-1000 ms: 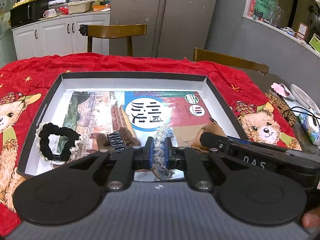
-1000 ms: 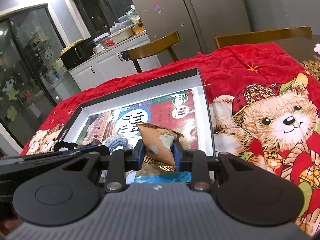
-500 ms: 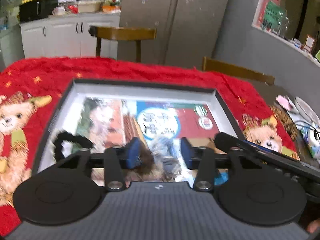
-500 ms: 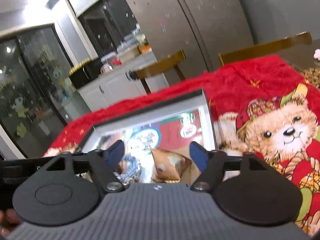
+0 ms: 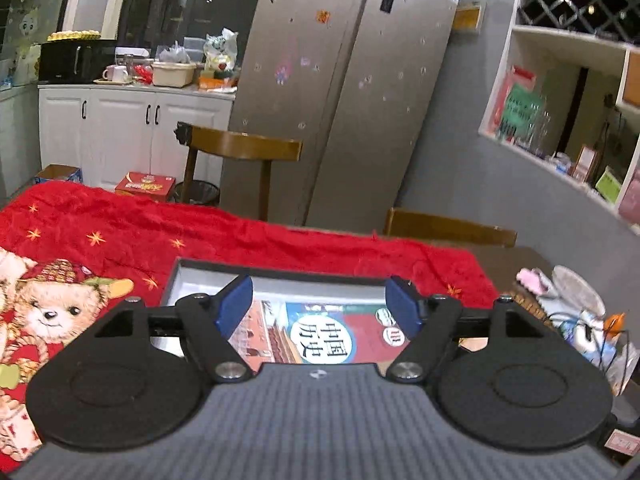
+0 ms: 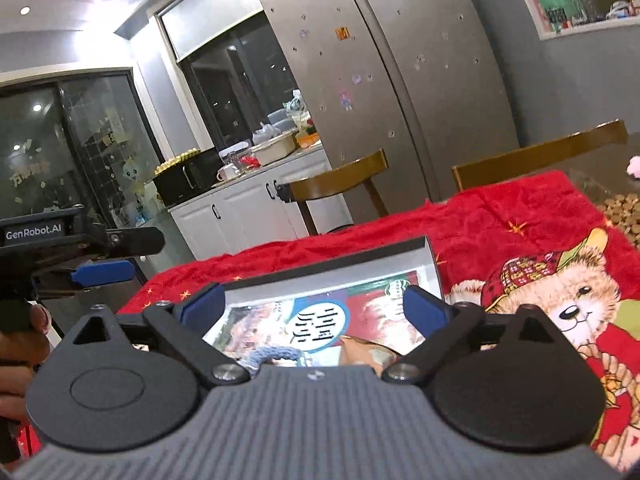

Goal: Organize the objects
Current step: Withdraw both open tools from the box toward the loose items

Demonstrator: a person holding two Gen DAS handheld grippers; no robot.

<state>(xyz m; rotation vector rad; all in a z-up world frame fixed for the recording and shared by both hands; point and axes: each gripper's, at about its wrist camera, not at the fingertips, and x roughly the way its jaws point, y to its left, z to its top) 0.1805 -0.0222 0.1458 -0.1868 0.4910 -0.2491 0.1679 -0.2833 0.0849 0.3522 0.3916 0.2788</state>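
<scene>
Release step, I judge: my left gripper point(image 5: 322, 308) and right gripper point(image 6: 314, 312) both gape wide, empty, above the shallow black-walled box point(image 6: 336, 270) where blue knitted scrunchie point(image 6: 276, 354) and tan snack packet point(image 6: 368, 354) lie. Next calls for finding another loose item.

wrist views, both facing box point(image 5: 280, 274) point(image 6: 332, 266)

The shallow black-rimmed white box point(image 6: 434, 270) lies open-topped on the red bear-print blanket point(image 6: 520, 216), reachable from above. A blue knitted hair tie point(image 6: 276, 354) and tan snack packet point(image 6: 370, 354) (both partly hidden) occupy its near end; wooden chairs point(image 5: 244, 148) stand beyond.
</scene>
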